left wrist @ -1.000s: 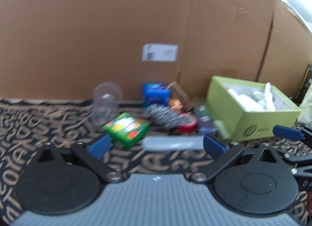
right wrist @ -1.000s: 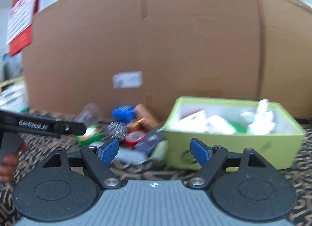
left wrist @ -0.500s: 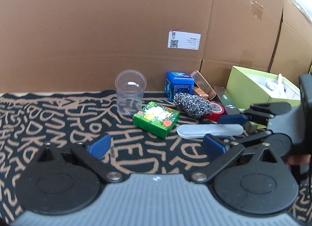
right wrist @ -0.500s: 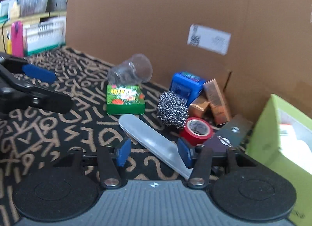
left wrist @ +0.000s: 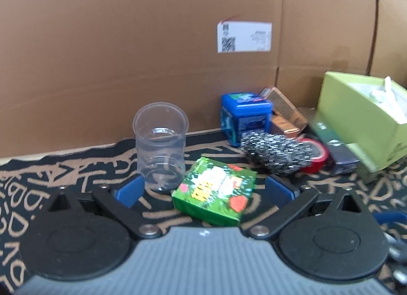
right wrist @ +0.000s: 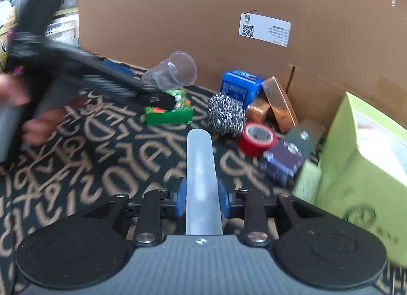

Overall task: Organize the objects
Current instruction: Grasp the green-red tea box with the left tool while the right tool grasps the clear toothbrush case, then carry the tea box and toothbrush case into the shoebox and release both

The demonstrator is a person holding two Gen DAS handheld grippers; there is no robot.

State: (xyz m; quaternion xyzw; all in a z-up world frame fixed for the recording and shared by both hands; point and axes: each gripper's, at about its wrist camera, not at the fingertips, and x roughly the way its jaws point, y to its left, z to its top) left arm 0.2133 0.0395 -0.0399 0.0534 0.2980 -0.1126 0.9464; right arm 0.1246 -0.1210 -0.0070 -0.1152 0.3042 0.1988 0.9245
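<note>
Right gripper (right wrist: pixel 201 202): its fingers (right wrist: pixel 181 202) have just been closing and now press on both long sides of a frosted case (right wrist: pixel 199 165), which runs straight out from the jaws along the camera's line. The grip sits near the case's near end, so most of its length sticks forward; that probably suits carrying it endwise into the green box (right wrist: pixel 356 167) at the right edge of the bench (right wrist: pixel 76 180). Whether the case is lifted off the patterned cloth or only clamped on it cannot be told.

Left gripper (left wrist: pixel 204 192): fingers wide apart, holding nothing. They straddle a green carton (left wrist: pixel 216 193) lying flat, with a clear cup (left wrist: pixel 160 146) upright just beyond the left finger; the wide spread looks set for the carton's breadth. In the right view the same gripper reaches in from the left, blurred, over the carton.

Farther back, a steel scourer (right wrist: pixel 226 114), red tape (right wrist: pixel 258 138), a blue tub (right wrist: pixel 240 86), copper packs (right wrist: pixel 278 104) and dark boxes (right wrist: pixel 285 159) crowd the bench's far right corner against the cardboard wall (right wrist: pixel 203 15), beside the green box that already holds white items. The pile seems to await sorting.
</note>
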